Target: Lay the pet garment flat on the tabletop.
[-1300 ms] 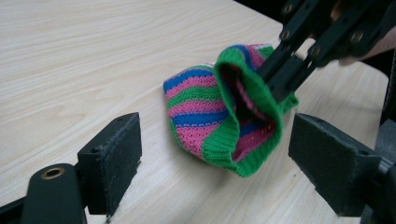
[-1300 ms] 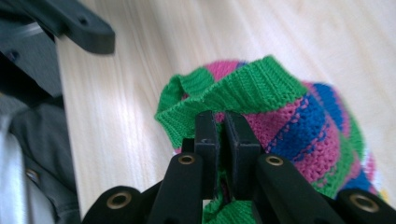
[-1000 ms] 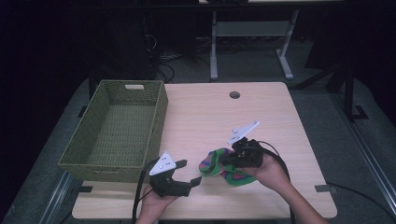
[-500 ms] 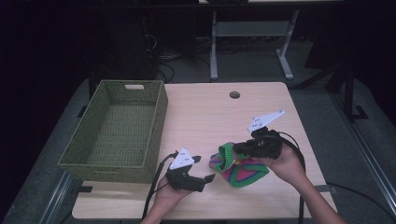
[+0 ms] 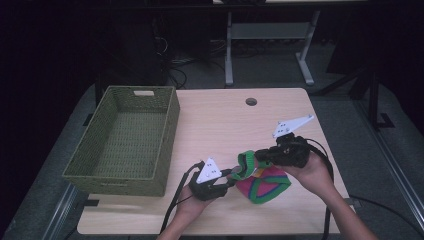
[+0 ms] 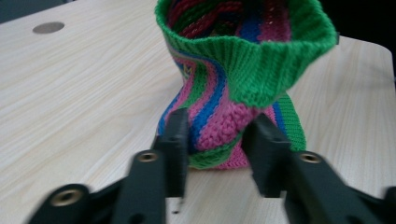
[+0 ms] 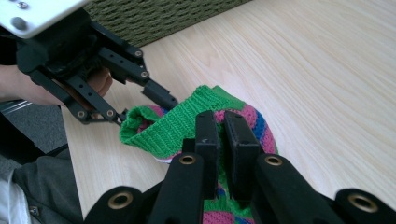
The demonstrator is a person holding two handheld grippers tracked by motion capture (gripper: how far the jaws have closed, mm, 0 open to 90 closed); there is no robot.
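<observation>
**Knit hat gripped from two sides near the table's front edge**

One knit hat point(image 5: 262, 181) lies at the near right of the table point(image 5: 220, 125), striped pink, blue and green, with a ribbed green cuff point(image 6: 261, 65) lifted off the wood. It is judged light, soft and floppy: the body sags and twists while the cuff is held up, so it will fold wherever it is not supported. It is not fragile, and the coarse knit should not slip between pads. The doubled cuff is the firmest place to hold; a bite on a single layer of the body is likely to stretch it.

The left gripper point(image 6: 217, 140) has just been closing, and its jaws are seen pinched on the striped body below the cuff. The right gripper point(image 7: 222, 135) is clamped on the cuff's edge, jaws nearly together.

Farther back at the left stands one green woven basket point(image 5: 125, 142), nothing seen in it. One round hole point(image 5: 251, 101) is set in the table's far side.
</observation>
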